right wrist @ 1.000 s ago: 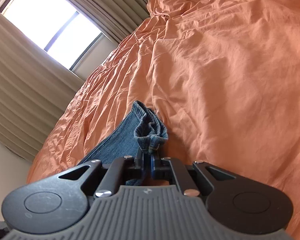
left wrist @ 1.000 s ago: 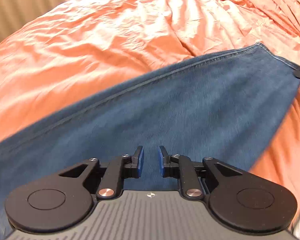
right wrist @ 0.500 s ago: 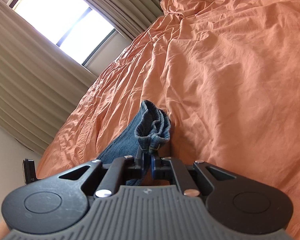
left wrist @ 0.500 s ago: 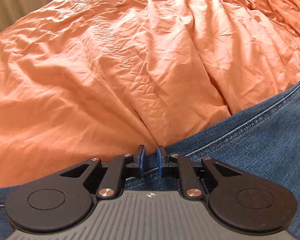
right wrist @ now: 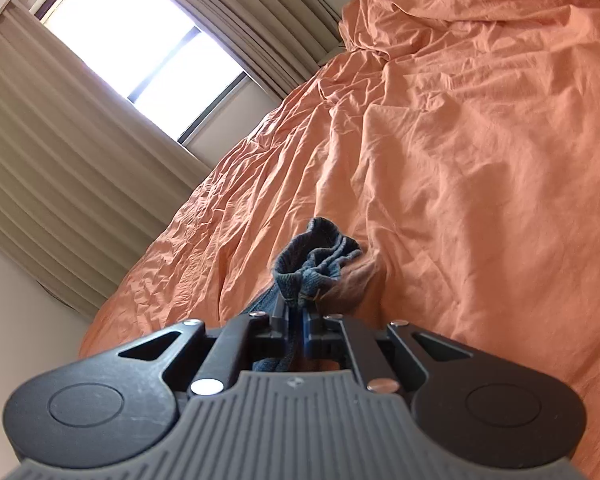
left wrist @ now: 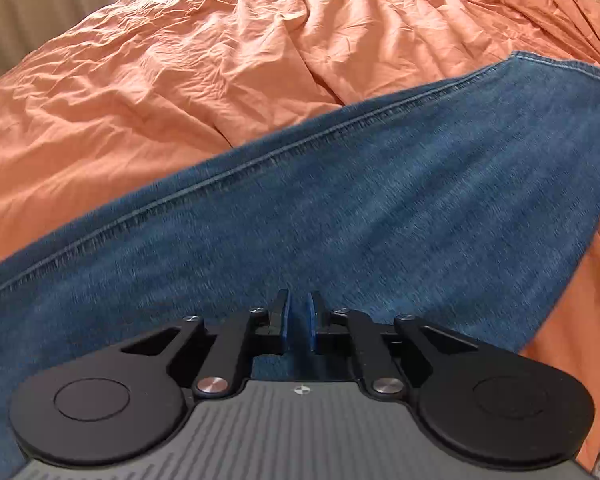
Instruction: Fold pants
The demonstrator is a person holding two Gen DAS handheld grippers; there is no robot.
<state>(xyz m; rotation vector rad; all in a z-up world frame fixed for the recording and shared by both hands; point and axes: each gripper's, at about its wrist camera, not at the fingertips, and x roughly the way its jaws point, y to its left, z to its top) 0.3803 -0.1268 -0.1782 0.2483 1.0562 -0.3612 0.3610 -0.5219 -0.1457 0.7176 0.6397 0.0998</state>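
Blue denim pants (left wrist: 380, 208) lie stretched across the orange bed cover, with a stitched seam running diagonally. My left gripper (left wrist: 298, 322) hovers over the denim with a narrow gap between its blue pads and nothing between them. My right gripper (right wrist: 296, 312) is shut on a bunched end of the pants (right wrist: 316, 256), which pokes out past the fingertips. The right wrist view is tilted, so most of the pants are hidden behind the gripper body.
The wrinkled orange bed cover (left wrist: 180, 80) fills most of both views. A window (right wrist: 140, 44) with beige curtains (right wrist: 60, 180) stands beyond the bed's far side. A strip of floor shows at the lower right corner of the left wrist view.
My left gripper moved from the pants' seam edge back over the middle of the denim, still nearly closed. My right gripper kept its hold and tilted, and the bunched denim shifted a little.
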